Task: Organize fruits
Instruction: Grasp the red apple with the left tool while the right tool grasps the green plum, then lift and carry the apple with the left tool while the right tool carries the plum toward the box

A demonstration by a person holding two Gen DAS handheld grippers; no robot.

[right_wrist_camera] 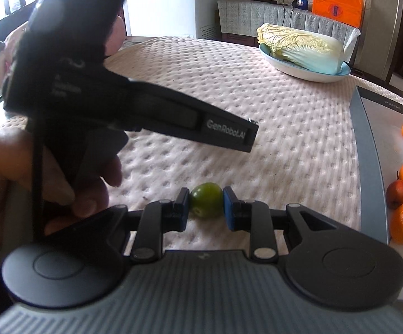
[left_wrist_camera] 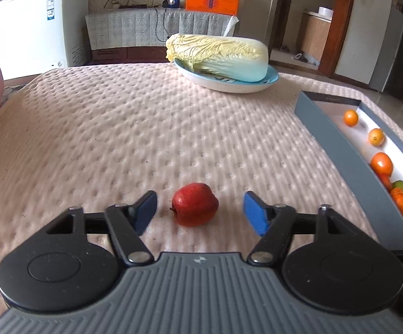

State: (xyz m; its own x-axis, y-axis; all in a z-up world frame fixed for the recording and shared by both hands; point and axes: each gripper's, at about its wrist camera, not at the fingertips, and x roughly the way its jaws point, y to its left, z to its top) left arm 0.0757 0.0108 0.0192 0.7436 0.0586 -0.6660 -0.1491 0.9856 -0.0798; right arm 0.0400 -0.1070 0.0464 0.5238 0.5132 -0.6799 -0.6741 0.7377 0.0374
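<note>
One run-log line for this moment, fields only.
left gripper: open, around red apple | right gripper: shut on green fruit | both fruits on bedspread | box: oranges inside

Both grippers, left gripper and right gripper, have black linkage arms, silver rivets, blue pads, and a ribbed grey body behind the jaws.

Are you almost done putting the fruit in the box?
Nearly. Several oranges and other fruits already lie in the grey box. The right gripper has its jaws shut on a green fruit. The left gripper is open around a red apple, not yet gripped.
</note>
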